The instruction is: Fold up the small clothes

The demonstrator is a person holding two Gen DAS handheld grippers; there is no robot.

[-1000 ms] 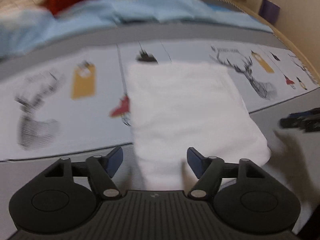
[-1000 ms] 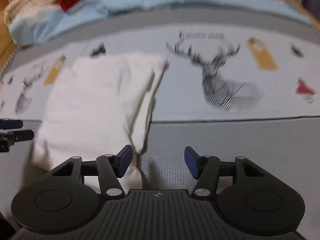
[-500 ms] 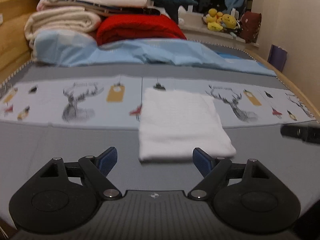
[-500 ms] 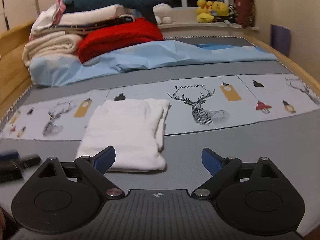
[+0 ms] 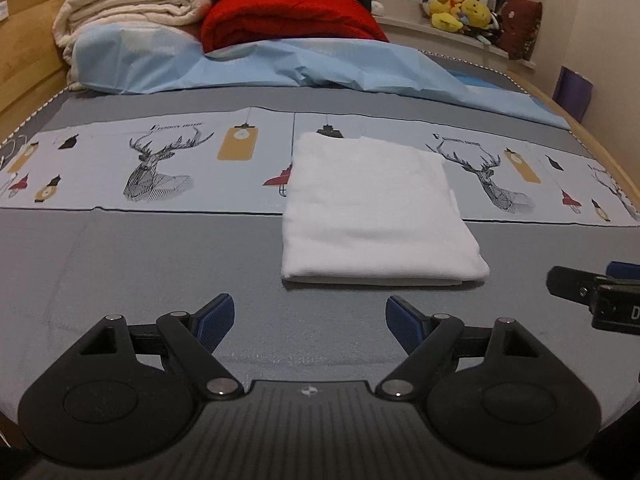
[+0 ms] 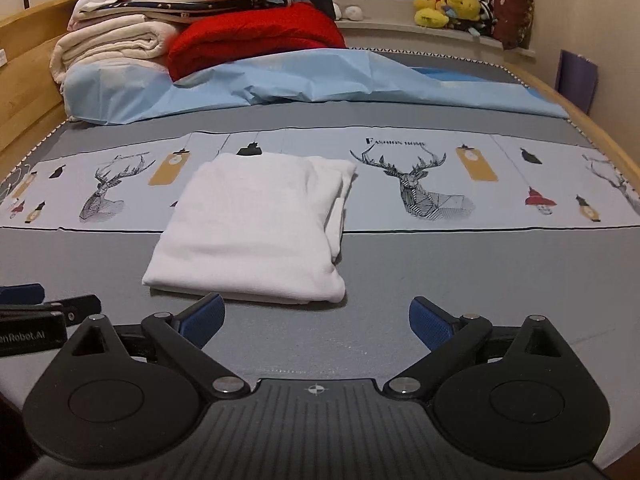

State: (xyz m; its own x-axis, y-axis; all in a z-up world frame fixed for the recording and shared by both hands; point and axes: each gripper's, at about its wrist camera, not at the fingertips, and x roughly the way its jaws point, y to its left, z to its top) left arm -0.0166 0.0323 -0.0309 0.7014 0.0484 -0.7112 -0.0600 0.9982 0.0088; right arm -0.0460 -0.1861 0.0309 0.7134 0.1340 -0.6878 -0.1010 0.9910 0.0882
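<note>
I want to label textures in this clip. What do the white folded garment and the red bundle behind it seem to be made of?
White folded garment: looks like thin, soft cotton-type knit, matte; its stacked edges drape limply. Red bundle: seems a thick, plush or knitted blanket, judging by its fuzzy surface and bulky rounded folds. The exact fibre cannot be told.

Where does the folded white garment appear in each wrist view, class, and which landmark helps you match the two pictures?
Left wrist: white garment centre, slightly right, beyond the open fingers.
Right wrist: white garment left of centre.
Shared landmark: red blanket at the far end of the bed.
</note>
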